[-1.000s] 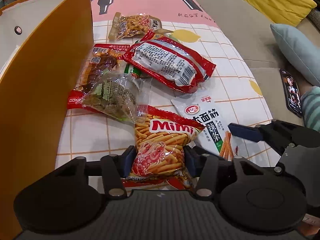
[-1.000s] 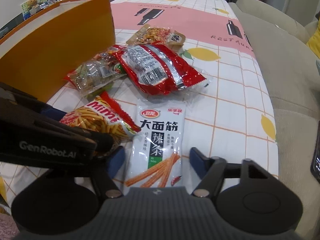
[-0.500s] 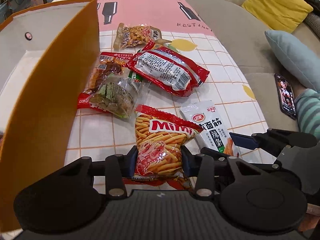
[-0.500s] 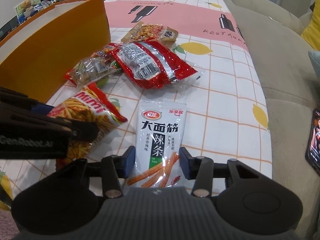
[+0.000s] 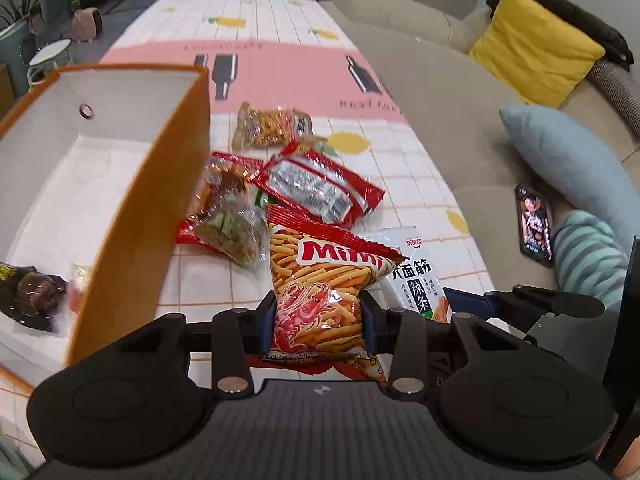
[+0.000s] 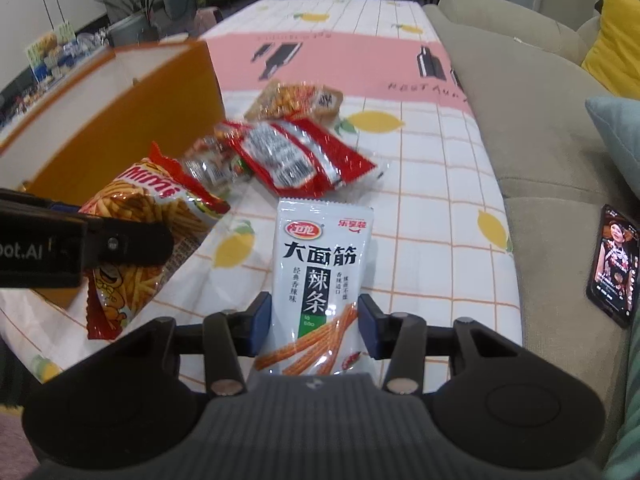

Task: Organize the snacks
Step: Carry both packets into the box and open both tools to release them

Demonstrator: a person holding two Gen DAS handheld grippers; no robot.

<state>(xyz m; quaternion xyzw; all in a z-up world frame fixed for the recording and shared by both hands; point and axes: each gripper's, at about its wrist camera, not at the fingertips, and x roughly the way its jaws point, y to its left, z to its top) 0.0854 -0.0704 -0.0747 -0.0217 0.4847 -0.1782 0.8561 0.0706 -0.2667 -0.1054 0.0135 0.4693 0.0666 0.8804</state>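
Left wrist view, left hand-held gripper (image 5: 318,322) clenched on Mimi bag (image 5: 320,292), right hand-held gripper (image 6: 314,326) clenching white packet (image 6: 320,276)

A home living room: a beige sofa (image 5: 440,128) runs along the right of a low table under a lemon-print tablecloth (image 5: 280,32), with a yellow cushion (image 5: 532,60) and a pale blue one (image 5: 568,164) on it, a phone (image 5: 535,226) lying near, and potted plants (image 6: 132,16) far left.

We see our left gripper (image 5: 319,322) with its jaws, which have just been closing, pinching the orange-and-red Mimi prawn-stick bag (image 5: 320,292). To its left stands the open orange cardboard box (image 5: 132,216); the white spicy-strip packet (image 5: 416,280) lies right.
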